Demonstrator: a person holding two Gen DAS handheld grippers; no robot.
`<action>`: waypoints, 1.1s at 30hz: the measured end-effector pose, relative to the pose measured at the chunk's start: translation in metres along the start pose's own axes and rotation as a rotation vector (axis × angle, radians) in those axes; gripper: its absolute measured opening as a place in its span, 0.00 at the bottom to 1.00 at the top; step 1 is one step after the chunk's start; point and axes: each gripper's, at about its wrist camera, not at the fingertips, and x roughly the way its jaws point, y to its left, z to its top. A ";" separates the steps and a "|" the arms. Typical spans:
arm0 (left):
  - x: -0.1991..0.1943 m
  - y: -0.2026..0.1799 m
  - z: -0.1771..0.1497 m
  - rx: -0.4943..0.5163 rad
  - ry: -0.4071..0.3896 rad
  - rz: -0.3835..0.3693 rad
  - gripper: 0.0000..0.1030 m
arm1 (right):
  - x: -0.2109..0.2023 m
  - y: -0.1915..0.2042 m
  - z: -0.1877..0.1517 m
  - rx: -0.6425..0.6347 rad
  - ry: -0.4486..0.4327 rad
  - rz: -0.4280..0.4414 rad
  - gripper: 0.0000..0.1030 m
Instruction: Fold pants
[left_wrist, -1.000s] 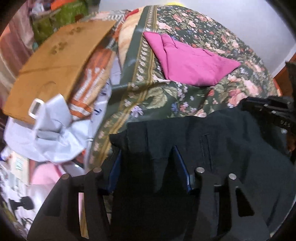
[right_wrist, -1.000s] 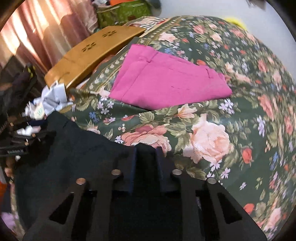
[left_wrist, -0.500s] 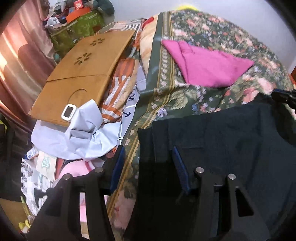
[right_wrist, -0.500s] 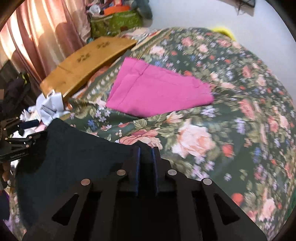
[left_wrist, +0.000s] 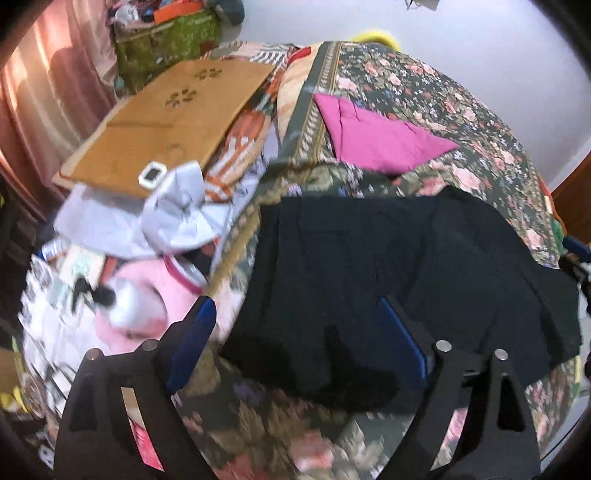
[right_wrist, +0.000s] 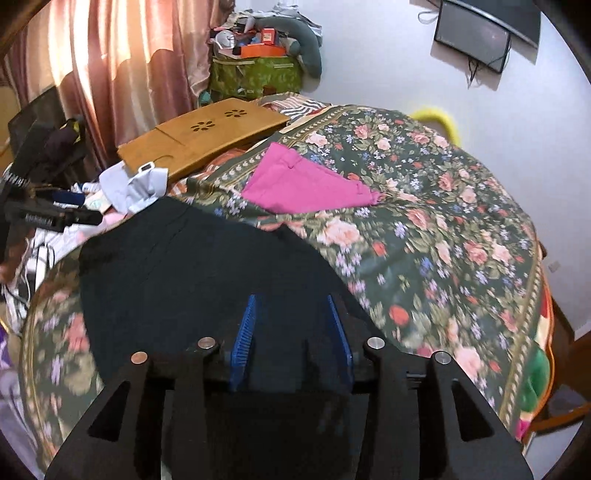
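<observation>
- Floral bed cover (right_wrist: 424, 221) carries all the work; clutter lies off its left edge.
- Your left gripper (left_wrist: 295, 332): fingers spreading wide, nothing pinched; a second ago they held the cloth.
- Dark pants (left_wrist: 388, 266) lie folded flat on the bed, released so the fold sets.
- Your right gripper (right_wrist: 291, 325): fingers parting above the pants, cloth no longer clamped.

Left gripper (left_wrist: 295, 314) and right gripper (right_wrist: 291, 299) fingers opening, tilted downward.
</observation>
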 end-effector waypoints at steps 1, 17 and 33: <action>0.000 0.001 -0.006 -0.022 0.014 -0.014 0.87 | -0.004 0.002 -0.007 0.004 -0.001 0.002 0.35; 0.021 -0.012 -0.042 -0.180 0.147 -0.209 0.81 | -0.014 0.007 -0.084 0.116 0.027 0.079 0.37; -0.012 -0.030 -0.037 -0.017 -0.099 0.025 0.08 | -0.021 0.003 -0.075 0.141 0.025 0.114 0.39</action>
